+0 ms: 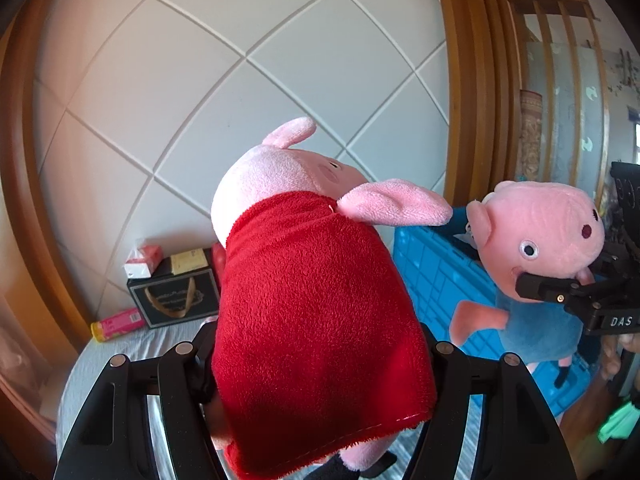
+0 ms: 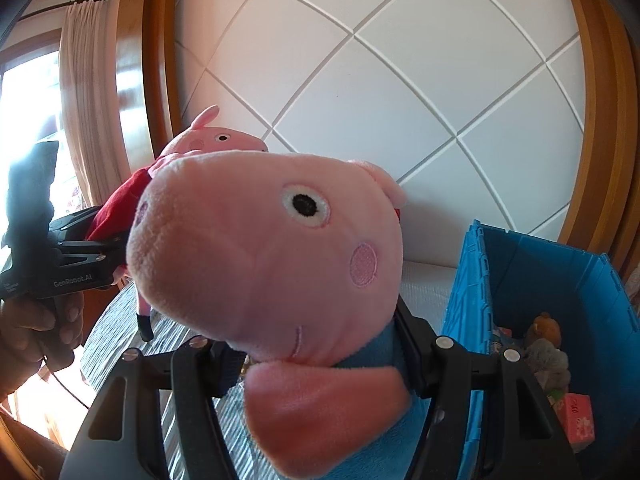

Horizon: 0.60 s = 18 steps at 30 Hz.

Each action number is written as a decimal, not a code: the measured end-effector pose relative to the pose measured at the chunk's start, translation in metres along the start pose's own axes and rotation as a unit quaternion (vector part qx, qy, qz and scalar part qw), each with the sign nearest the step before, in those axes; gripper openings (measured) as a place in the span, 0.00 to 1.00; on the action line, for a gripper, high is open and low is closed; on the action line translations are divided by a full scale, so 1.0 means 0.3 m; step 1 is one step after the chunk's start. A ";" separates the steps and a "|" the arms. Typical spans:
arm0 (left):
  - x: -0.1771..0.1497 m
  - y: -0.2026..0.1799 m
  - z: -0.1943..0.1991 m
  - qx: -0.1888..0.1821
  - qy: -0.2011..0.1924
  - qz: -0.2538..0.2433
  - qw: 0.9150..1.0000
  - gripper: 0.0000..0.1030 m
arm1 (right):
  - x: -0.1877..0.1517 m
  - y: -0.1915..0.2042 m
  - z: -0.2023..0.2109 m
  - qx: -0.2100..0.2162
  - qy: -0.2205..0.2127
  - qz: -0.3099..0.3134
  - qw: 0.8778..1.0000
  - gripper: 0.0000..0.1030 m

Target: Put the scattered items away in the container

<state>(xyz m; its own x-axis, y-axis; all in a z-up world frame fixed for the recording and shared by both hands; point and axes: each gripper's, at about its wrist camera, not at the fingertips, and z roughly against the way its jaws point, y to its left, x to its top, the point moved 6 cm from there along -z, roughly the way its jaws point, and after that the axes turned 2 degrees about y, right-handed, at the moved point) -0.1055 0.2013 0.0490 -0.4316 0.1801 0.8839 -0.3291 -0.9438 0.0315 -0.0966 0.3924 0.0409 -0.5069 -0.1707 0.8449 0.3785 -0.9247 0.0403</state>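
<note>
My left gripper (image 1: 316, 356) is shut on a pink plush pig in a red dress (image 1: 312, 312) and holds it up in the air; it also shows in the right wrist view (image 2: 120, 200). My right gripper (image 2: 320, 352) is shut on a pink plush pig in a blue shirt (image 2: 272, 248), seen at the right of the left wrist view (image 1: 540, 240). The blue plastic crate (image 2: 560, 280) stands open at the right, just beside the blue pig; it also shows in the left wrist view (image 1: 436, 264) behind both toys.
The crate holds small plush toys (image 2: 546, 344) and a pink tissue pack (image 2: 578, 420). A black box (image 1: 174, 296) with tissue packs on top and a pink pack (image 1: 118, 322) lie on the grey-sheeted bed (image 1: 132, 344) by the padded white headboard (image 1: 240, 60).
</note>
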 end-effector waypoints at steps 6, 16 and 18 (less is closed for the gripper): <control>0.049 -0.197 -0.069 -0.022 -0.003 -0.014 1.000 0.66 | -0.020 -0.147 0.086 -0.011 -0.009 -0.006 1.000 0.60; 0.114 -0.521 -0.125 -0.070 -0.006 -0.041 0.997 0.66 | -0.056 -0.378 0.212 -0.045 -0.018 -0.036 0.998 0.60; 0.125 -0.587 -0.136 -0.082 -0.007 -0.049 0.995 0.66 | -0.066 -0.427 0.239 -0.056 -0.019 -0.045 0.997 0.60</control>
<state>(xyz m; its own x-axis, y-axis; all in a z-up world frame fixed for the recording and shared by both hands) -0.0980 0.3855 0.0576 -0.3802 0.2639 0.8865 -0.5013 -0.8642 0.0423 -0.0794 0.5386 0.0572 -0.5037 -0.0737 0.8607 0.2425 -0.9683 0.0590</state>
